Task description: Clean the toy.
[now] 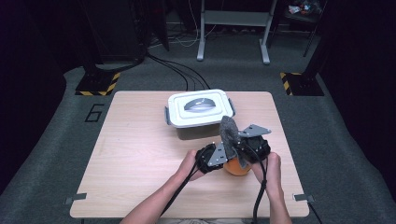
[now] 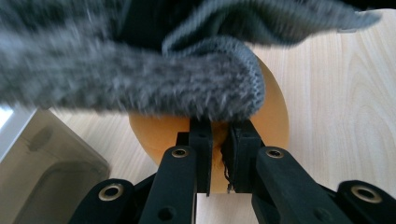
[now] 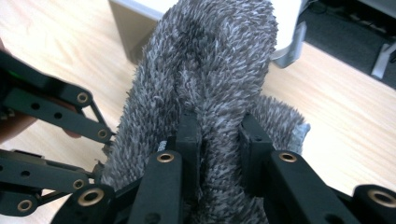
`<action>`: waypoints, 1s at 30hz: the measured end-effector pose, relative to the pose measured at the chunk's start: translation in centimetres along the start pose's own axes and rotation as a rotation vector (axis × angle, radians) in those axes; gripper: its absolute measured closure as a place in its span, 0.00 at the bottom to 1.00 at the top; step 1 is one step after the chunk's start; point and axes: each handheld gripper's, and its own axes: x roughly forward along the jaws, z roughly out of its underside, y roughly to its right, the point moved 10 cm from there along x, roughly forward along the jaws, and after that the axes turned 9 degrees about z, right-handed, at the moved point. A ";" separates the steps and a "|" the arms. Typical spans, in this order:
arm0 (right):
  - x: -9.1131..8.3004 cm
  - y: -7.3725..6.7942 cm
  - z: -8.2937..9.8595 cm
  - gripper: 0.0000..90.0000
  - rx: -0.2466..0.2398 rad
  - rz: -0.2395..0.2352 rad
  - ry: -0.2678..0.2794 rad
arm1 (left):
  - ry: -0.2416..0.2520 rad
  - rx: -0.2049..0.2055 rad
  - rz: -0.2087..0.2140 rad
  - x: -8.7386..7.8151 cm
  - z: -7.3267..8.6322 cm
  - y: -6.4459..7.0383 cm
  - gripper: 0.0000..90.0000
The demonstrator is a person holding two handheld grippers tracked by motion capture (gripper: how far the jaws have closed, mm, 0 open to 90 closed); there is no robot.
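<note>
Grey fuzzy cloth point(image 1: 229, 135) hangs over an orange ball point(image 1: 237, 169) in front of the white lidded box point(image 1: 198, 112), both left tongs point(image 2: 219, 140) and right tongs point(image 3: 219, 140) clenched on it. Wiping seems underway; next, likely rub downward.

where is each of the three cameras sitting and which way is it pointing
High view: fixed above the person's side, looking forward and down on the table; both forearms, the left gripper and right gripper show, beyond them a lidded box.
Left gripper view: rides the left gripper, looking along its jaws, closed on the grey cloth over an orange object.
Right gripper view: rides the right gripper, looking along its jaws at the cloth they grip; the left gripper shows at its left.
Shared: all three show the cloth and the tabletop.
</note>
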 end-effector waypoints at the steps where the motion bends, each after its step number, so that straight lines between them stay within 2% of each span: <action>1: 0.3 -0.1 0.2 0.82 0.002 0.008 -0.015 | -0.001 0.004 0.003 0.0 0.0 0.0 0.91; 6: 1.1 1.0 0.5 0.82 -0.006 0.052 -0.033 | 0.003 0.000 0.012 0.0 0.1 0.3 0.91; 7: 1.3 1.6 0.6 0.82 -0.003 0.080 -0.035 | 0.006 0.005 0.012 0.0 0.0 0.3 0.91; 11: 1.8 3.4 0.8 0.82 0.036 0.144 -0.050 | 0.007 0.003 0.009 0.0 0.1 0.4 0.91; 14: 2.2 4.5 1.0 0.82 0.065 0.169 -0.053 | 0.012 -0.003 0.010 0.0 0.2 0.4 0.91; 15: 2.3 4.9 1.1 0.82 0.060 0.171 -0.045 | 0.014 -0.008 0.008 0.0 0.2 0.3 0.91; 16: 2.3 4.9 1.1 0.82 0.073 0.170 -0.042 | 0.016 -0.013 0.011 0.0 0.3 0.3 0.91; 17: 2.1 4.8 1.0 0.82 0.076 0.155 -0.025 | 0.017 -0.017 0.007 -0.1 0.3 0.3 0.91; 21: 1.0 5.0 0.7 0.82 0.104 0.152 0.013 | 0.019 -0.038 0.005 -0.3 0.8 0.1 0.91; 25: -0.6 6.0 0.7 0.82 0.129 0.187 0.048 | 0.028 -0.069 -0.002 -0.5 1.2 -0.3 0.91; 30: -1.7 7.4 1.6 0.81 0.147 0.238 0.047 | 0.031 -0.076 -0.006 -0.6 1.5 -0.3 0.91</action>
